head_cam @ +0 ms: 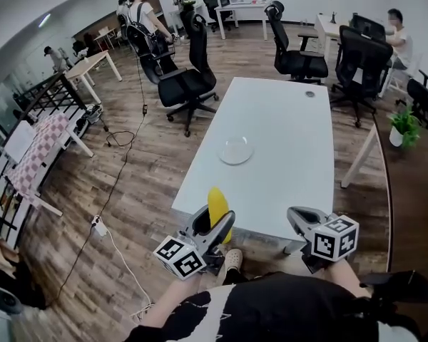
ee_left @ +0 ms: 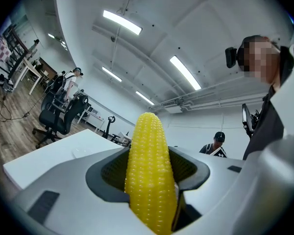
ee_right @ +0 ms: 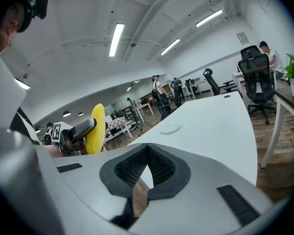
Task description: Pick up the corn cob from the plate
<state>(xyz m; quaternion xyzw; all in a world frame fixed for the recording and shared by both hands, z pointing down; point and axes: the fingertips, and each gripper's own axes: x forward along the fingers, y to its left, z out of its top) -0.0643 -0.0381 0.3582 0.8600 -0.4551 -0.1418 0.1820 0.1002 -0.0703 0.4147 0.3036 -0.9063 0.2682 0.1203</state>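
A yellow corn cob (ee_left: pixel 150 173) stands upright between the jaws of my left gripper (ee_left: pixel 152 173), which is shut on it. In the head view the corn cob (head_cam: pixel 217 210) is held at the near edge of the white table (head_cam: pixel 285 155), in my left gripper (head_cam: pixel 212 228). The clear glass plate (head_cam: pixel 236 149) lies bare in the middle of the table, well beyond both grippers. My right gripper (head_cam: pixel 302 223) hovers at the near table edge, shut with nothing in it. In the right gripper view the jaws of my right gripper (ee_right: pixel 146 166) meet, and the corn cob (ee_right: pixel 95 129) shows at the left.
Black office chairs (head_cam: pixel 189 84) stand at the table's far left and beyond its far end. More desks and people (head_cam: pixel 139 13) fill the back of the room. A potted plant (head_cam: pixel 404 127) stands at the right. Cables (head_cam: pixel 121 191) run over the wooden floor at the left.
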